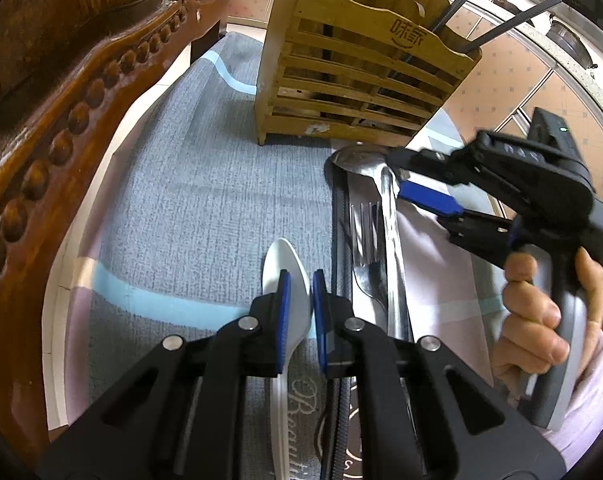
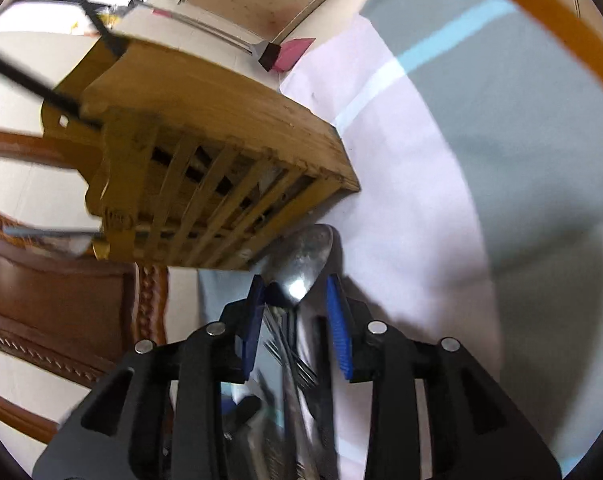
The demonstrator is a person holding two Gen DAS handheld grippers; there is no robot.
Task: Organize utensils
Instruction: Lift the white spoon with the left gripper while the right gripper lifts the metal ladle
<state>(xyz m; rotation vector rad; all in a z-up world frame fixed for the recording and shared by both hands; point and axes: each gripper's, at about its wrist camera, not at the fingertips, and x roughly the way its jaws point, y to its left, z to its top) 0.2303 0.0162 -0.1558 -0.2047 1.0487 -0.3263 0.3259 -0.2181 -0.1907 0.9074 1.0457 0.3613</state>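
A slatted wooden utensil holder [image 1: 357,72] [image 2: 205,152] stands on the tablecloth, with black chopsticks [image 1: 501,28] sticking out of it. In front of it lie a metal spoon [image 1: 393,248] [image 2: 305,256], a fork [image 1: 365,240] [image 2: 297,364] and a black chopstick [image 1: 337,232], side by side. My right gripper [image 1: 397,174] [image 2: 297,292] hovers at the metal spoon's neck. Its jaws stand open on either side of the spoon without pressing on it. My left gripper [image 1: 300,292] is shut on a white plastic spoon [image 1: 281,256], whose bowl points forward just above the cloth.
A carved wooden chair [image 1: 61,100] [image 2: 61,292] crowds the table's left side. The cloth-covered table's rounded edge [image 1: 497,204] runs close behind the right gripper, with tiled floor beyond. A person's hand [image 1: 541,320] holds the right gripper's handle.
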